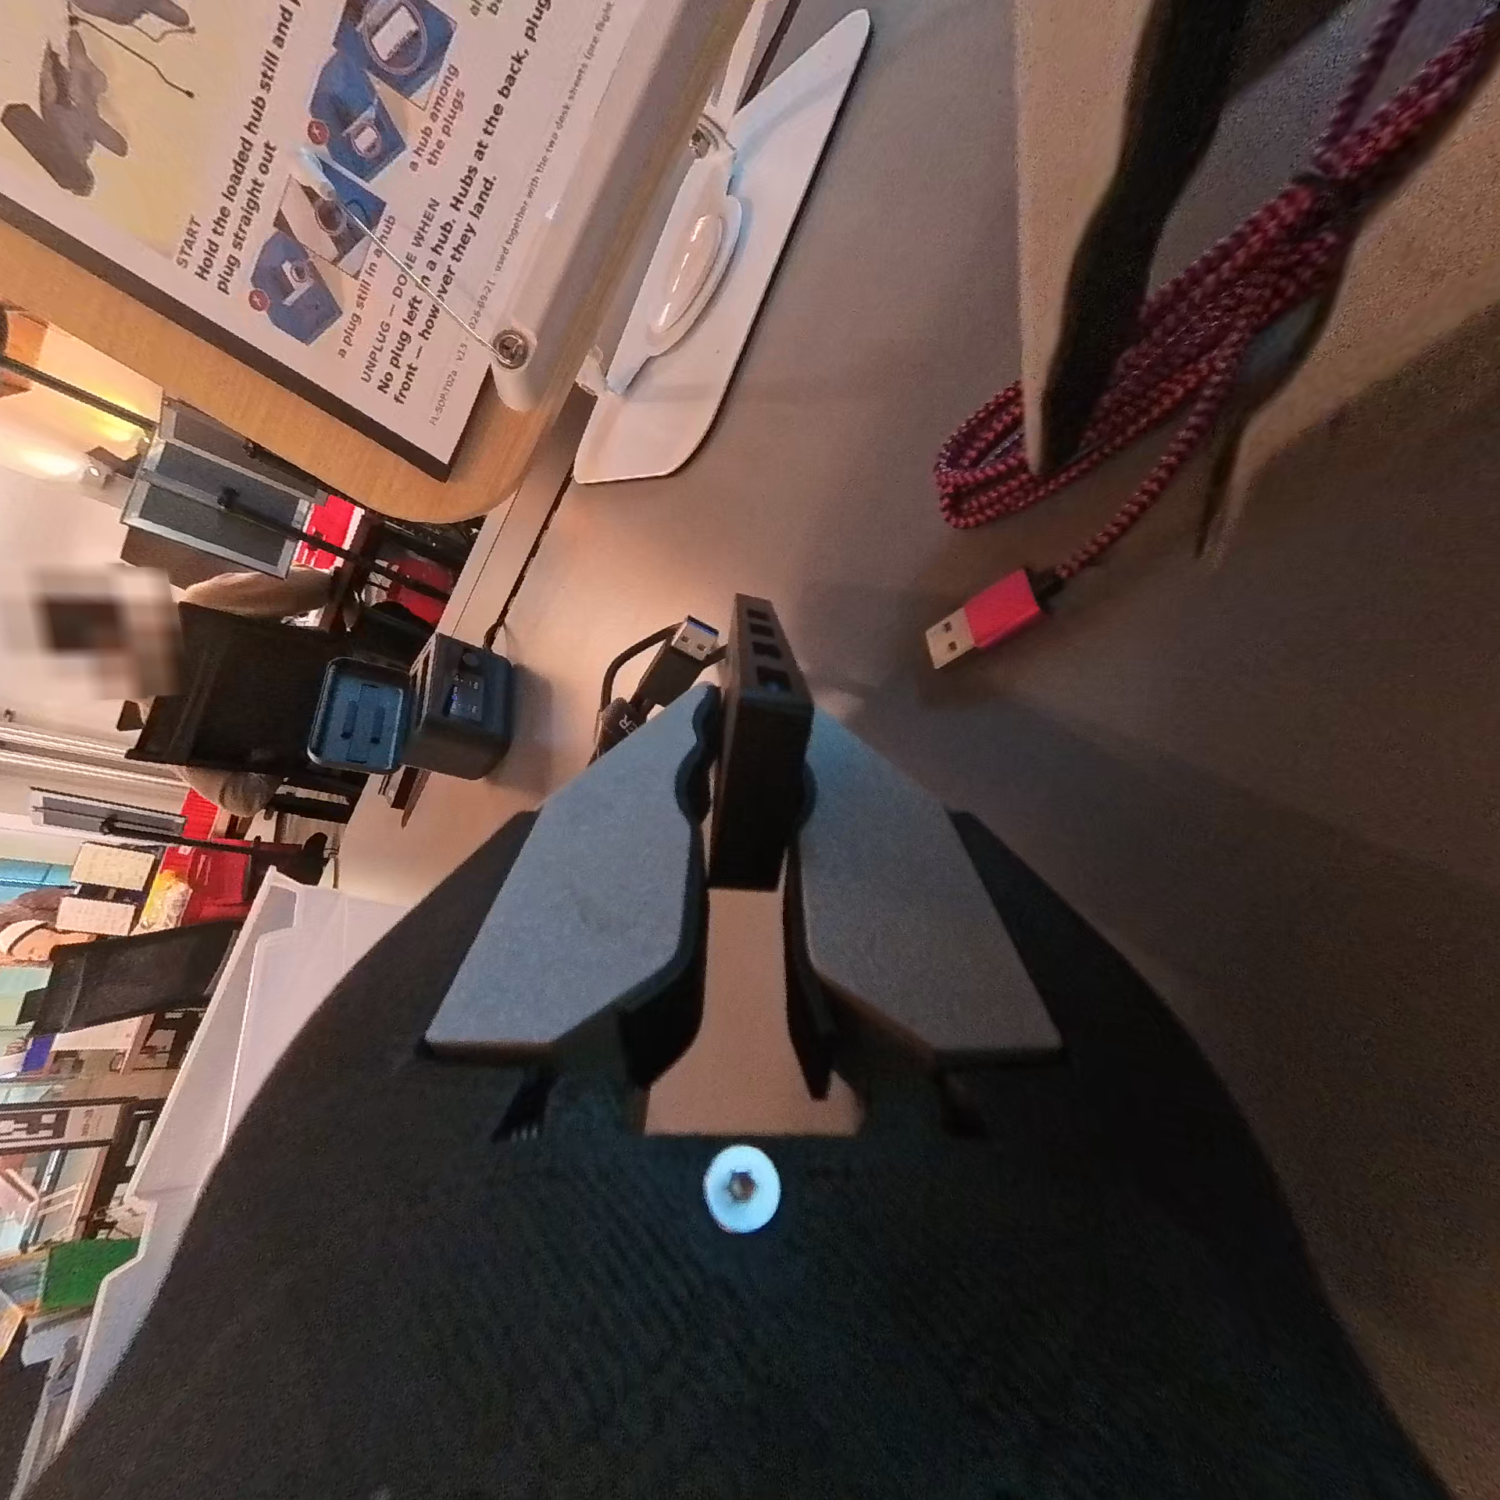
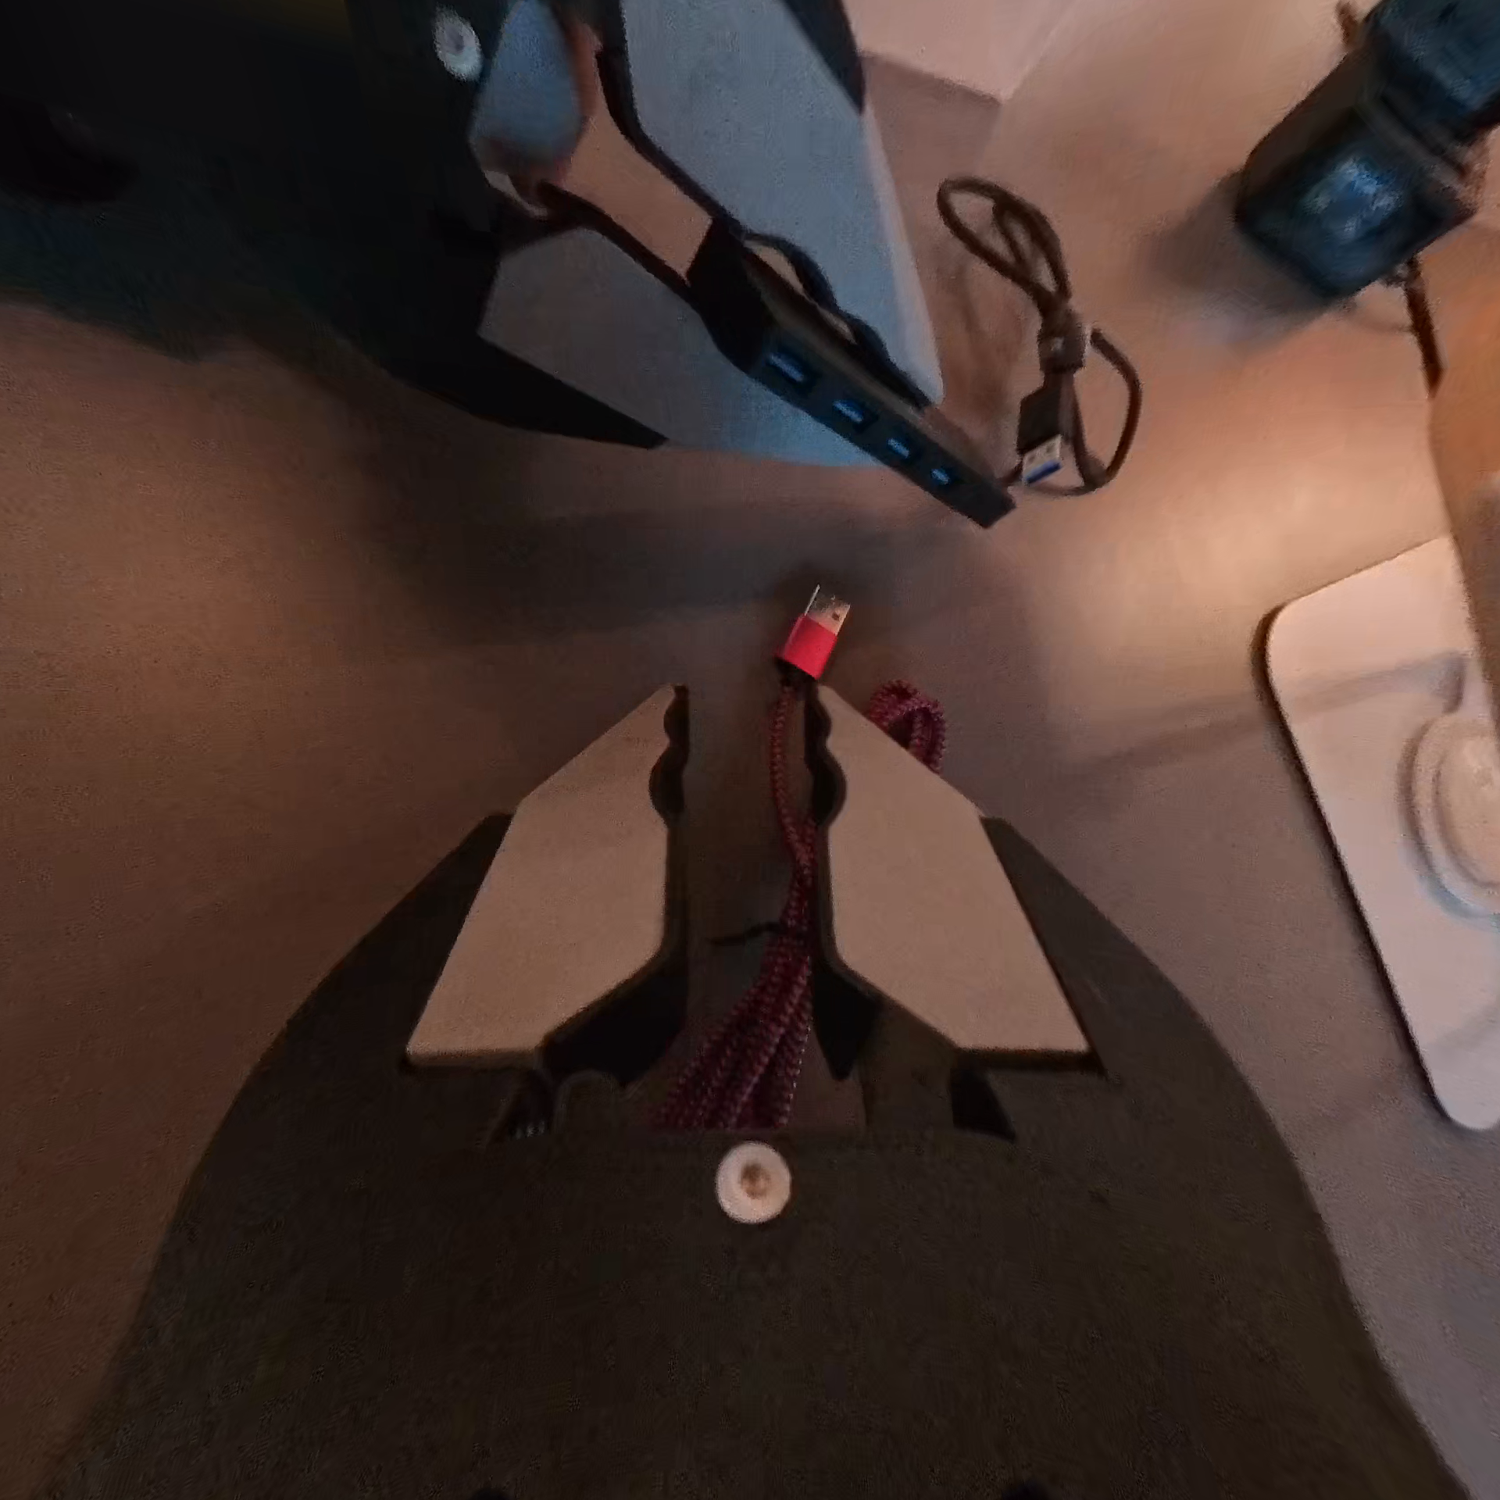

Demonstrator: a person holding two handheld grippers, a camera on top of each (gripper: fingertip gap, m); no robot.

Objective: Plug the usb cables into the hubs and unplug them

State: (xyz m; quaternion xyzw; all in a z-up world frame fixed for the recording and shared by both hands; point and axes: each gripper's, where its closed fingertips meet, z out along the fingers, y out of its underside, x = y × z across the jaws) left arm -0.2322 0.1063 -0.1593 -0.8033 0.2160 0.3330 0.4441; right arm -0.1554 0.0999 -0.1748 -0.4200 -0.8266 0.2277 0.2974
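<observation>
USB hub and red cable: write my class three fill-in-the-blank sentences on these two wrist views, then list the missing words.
1. The left gripper is shut on the black ____.
2. The braided cable running between the open right gripper fingers has a plug coloured ____.
3. The hub's ports show the colour ____ inside.

Missing words: hub; red; blue

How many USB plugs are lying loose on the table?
2: the red plug lies by the right gripper; the black plug lies beyond the hub. Others may be hidden.
</observation>
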